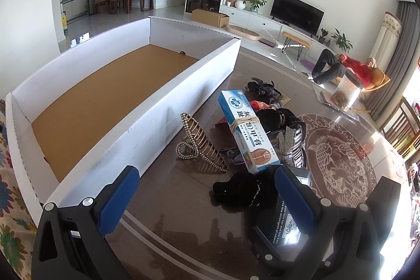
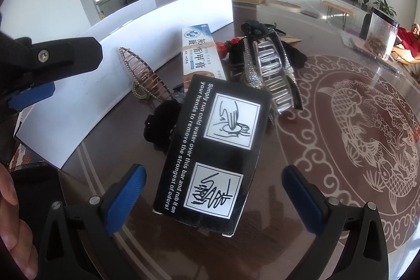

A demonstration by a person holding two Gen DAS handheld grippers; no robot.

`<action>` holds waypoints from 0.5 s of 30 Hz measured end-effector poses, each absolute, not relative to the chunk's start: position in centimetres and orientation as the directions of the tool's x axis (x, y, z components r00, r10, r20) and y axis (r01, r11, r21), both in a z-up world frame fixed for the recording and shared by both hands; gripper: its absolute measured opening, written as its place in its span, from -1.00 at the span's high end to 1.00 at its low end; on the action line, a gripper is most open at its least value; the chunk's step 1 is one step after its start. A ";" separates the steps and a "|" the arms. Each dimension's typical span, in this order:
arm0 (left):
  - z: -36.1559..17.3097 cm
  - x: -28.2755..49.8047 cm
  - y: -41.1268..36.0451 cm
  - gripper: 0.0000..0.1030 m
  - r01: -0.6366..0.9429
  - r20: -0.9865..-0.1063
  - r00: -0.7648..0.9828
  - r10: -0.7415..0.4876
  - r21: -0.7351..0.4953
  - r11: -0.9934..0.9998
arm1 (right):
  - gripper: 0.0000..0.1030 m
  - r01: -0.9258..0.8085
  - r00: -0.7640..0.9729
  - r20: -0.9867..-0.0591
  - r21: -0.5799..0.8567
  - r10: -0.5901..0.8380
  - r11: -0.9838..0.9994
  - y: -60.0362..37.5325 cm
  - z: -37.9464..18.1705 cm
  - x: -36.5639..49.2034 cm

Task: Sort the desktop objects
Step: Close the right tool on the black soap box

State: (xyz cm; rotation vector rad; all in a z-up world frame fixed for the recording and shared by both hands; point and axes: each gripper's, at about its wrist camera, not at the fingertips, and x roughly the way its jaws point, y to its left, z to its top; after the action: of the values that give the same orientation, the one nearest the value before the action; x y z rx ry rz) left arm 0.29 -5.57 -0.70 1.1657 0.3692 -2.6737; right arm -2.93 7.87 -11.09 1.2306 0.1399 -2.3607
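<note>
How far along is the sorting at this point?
Nothing looks sorted: the white tray shows only its bare brown floor. In hand: the right gripper is open around the black box, not gripping. The left gripper is open. The ointment box, gold hair clip and rhinestone clips remain on the table.

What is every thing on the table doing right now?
White tray: holds nothing I can see.
Black box: lying flat between the right gripper's open fingers.
Left gripper: open, holding nothing.
Blue-and-white box: propped on the pile, rubber-banded.
Gold hair clip: lying beside the tray.
</note>
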 end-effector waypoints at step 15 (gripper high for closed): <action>-1.1 0.0 -5.4 -1.00 0.272 -0.748 -0.659 -0.074 -0.145 -0.951 | -0.39 0.459 -0.481 -0.800 0.118 -0.358 -0.880 7.1 -12.7 -4.6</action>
State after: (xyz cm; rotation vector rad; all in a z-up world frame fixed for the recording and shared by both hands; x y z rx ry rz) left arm 0.03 -5.36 -1.11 1.1895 0.3647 -2.6740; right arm -4.56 7.11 -12.66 1.2336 0.1541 -2.3527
